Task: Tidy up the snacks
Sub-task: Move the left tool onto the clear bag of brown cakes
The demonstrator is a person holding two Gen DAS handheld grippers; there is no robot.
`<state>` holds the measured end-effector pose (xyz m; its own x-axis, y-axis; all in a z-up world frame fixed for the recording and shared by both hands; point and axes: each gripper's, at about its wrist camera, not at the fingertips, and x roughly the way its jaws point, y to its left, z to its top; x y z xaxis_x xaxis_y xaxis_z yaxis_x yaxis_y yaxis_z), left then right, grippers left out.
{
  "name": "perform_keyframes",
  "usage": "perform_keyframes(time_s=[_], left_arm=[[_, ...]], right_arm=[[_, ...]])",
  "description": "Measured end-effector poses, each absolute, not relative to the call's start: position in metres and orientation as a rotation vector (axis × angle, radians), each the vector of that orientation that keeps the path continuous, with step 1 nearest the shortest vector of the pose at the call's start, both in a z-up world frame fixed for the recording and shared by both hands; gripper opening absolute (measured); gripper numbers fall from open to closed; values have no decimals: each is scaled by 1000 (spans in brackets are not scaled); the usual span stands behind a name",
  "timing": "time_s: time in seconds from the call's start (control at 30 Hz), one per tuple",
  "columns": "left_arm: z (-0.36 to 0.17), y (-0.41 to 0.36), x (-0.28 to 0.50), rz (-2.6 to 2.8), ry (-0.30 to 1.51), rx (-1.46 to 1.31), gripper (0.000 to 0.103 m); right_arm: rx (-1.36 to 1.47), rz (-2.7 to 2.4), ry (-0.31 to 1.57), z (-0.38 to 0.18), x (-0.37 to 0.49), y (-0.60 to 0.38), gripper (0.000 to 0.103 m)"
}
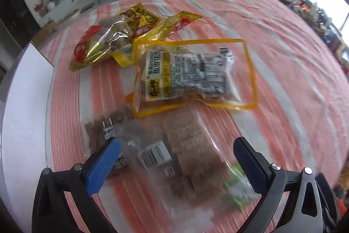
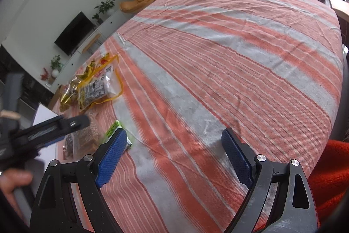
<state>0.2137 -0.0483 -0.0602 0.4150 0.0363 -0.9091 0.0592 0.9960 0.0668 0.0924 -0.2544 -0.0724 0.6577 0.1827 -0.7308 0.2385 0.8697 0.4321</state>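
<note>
— Two tongs, both spread wide and empty; where do they hang?
— Over the striped bench; the left tongs above a clear packet of brown snacks, blurred; the right tongs over bare cloth.
— And the other snacks?
— At twelve o'clock of the left tongs, a yellow-edged pouch holding a peanut packet; at eleven, the gold wrappers; at five, a small green packet.

I saw an orange-and-grey striped cloth on the bench, a yellow-edged clear pouch, gold-and-red packets, and blue pads on my black left tool.
</note>
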Motion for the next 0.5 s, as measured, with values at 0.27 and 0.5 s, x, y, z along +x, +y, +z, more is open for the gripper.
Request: perform_keyframes(time_s=[0.27, 0.5], left_arm=[[-45, -16, 152, -156, 1077, -27, 13], [-55, 26, 101, -187, 1089, -97, 77]], right_arm=[[549, -27, 856, -73, 92, -256, 91], [490, -52, 869, -72, 95, -249, 92]])
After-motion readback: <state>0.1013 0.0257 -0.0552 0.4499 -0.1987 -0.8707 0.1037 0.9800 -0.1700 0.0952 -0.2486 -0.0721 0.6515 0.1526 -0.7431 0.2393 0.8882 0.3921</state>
